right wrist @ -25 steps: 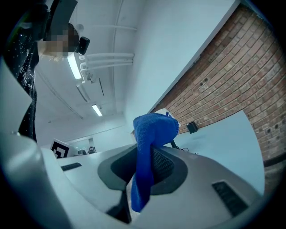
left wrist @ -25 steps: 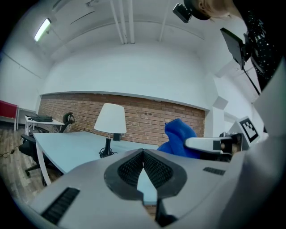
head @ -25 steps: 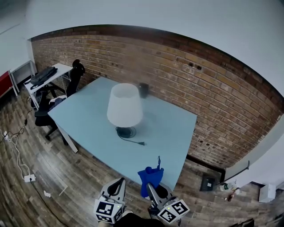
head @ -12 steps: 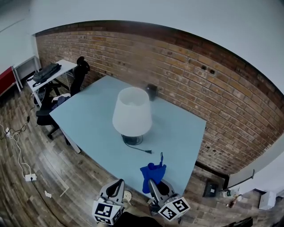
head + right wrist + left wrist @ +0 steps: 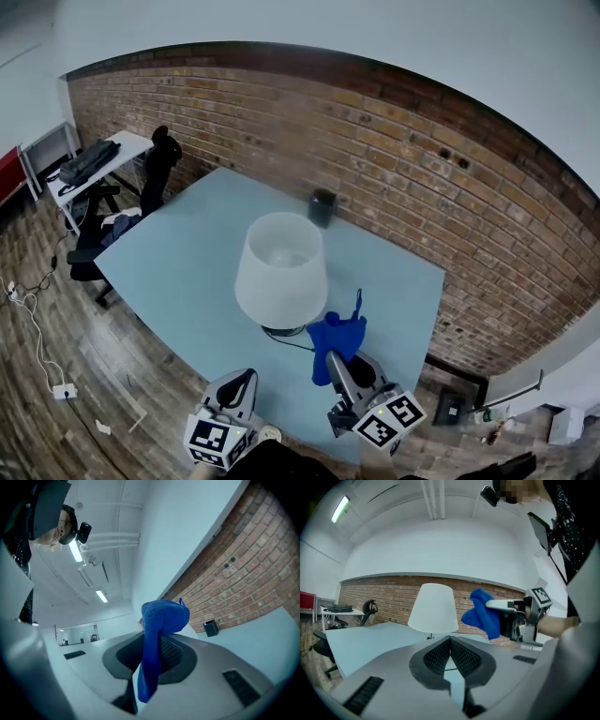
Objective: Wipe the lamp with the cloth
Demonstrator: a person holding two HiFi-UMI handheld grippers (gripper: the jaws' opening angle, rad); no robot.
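- My right gripper (image 5: 339,367) is clenched on the blue fleecy cloth (image 5: 336,337). The cloth bunches above the jaws, and one end hangs down in front of them.
- The cloth is held up over the near right part of the pale blue table (image 5: 187,248), just right of the lamp.
- The lamp with a white cone-shaped shade (image 5: 281,272) stands upright near the middle of the table on a dark round base (image 5: 284,330).
- In the left gripper view a thin strip of brick wall (image 5: 450,206) shows between shade and cloth, so they are apart.
- My left gripper (image 5: 450,641) is low at the near edge of the table, left of the right one. Its jaws are pressed together with nothing between them.
- A black cord (image 5: 292,341) runs from the lamp base toward me.
- A small dark square cup (image 5: 322,206) stands at the far edge of the table by the wall. I cannot tell whether anything is in it.
- The shade is open at the top, and only its pale inside shows.
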